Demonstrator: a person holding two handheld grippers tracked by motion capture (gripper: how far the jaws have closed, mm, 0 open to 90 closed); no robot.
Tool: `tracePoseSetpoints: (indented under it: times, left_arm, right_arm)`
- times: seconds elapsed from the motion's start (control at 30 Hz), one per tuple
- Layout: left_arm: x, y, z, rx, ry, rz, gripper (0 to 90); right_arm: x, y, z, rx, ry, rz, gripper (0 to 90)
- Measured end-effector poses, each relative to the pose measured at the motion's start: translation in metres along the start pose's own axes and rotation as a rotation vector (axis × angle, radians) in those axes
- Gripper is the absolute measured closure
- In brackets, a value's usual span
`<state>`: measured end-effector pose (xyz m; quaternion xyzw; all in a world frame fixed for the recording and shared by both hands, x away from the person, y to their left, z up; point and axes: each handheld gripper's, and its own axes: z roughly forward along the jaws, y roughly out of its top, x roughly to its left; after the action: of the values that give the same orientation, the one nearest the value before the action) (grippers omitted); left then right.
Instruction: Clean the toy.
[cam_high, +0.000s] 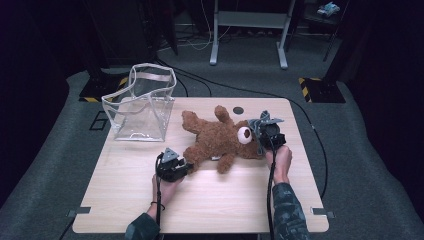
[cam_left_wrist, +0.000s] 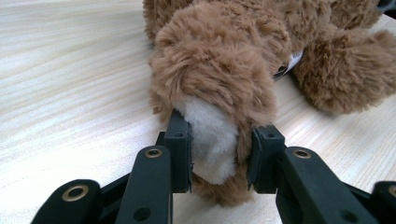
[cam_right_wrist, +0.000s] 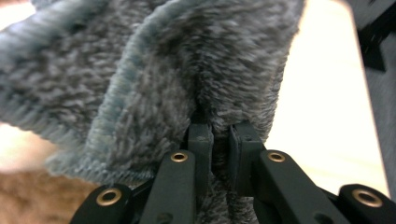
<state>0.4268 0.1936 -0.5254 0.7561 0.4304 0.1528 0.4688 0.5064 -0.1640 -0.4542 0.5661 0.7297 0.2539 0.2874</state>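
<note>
Brown plush bear (cam_high: 220, 140) lying mid-table, right of clear bag (cam_high: 141, 102). Left gripper (cam_left_wrist: 218, 149) clamped on bear's cream-soled paw (cam_left_wrist: 212, 140) at near left. Right gripper (cam_right_wrist: 219, 140) pinched shut on grey-blue fleecy fabric (cam_right_wrist: 154, 70) at bear's head, right side.

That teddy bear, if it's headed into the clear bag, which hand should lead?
Probably the left gripper: it clamps the teddy bear's foot, on the side nearer the clear bag. The right gripper pinches grey fleece at the head, farther away.
</note>
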Motion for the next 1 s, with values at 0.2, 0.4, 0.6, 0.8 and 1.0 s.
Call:
tracePoseSetpoints:
  times: [0.2, 0.4, 0.6, 0.8, 1.0]
  left_arm:
    - [0.001, 0.0, 0.0, 0.001, 0.002, -0.002, 65.7]
    - [0.0, 0.0, 0.0, 0.001, 0.003, -0.003, 65.2]
    - [0.0, 0.0, 0.0, 0.004, 0.002, -0.001, 64.7]
    - [0.0, 0.0, 0.0, 0.005, -0.001, 0.001, 64.4]
    - [0.0, 0.0, 0.0, 0.004, 0.0, 0.0, 64.3]
  right_arm:
    - [-0.003, -0.024, 0.003, 0.141, 0.02, -0.021, 82.0]
    - [-0.021, -0.027, -0.009, 0.088, 0.01, 0.029, 80.6]
    - [-0.019, -0.015, -0.019, -0.044, 0.027, 0.062, 79.3]
    - [0.0, -0.036, -0.006, 0.105, 0.023, -0.03, 80.1]
    - [0.017, -0.039, -0.049, -0.088, 0.069, -0.033, 80.4]
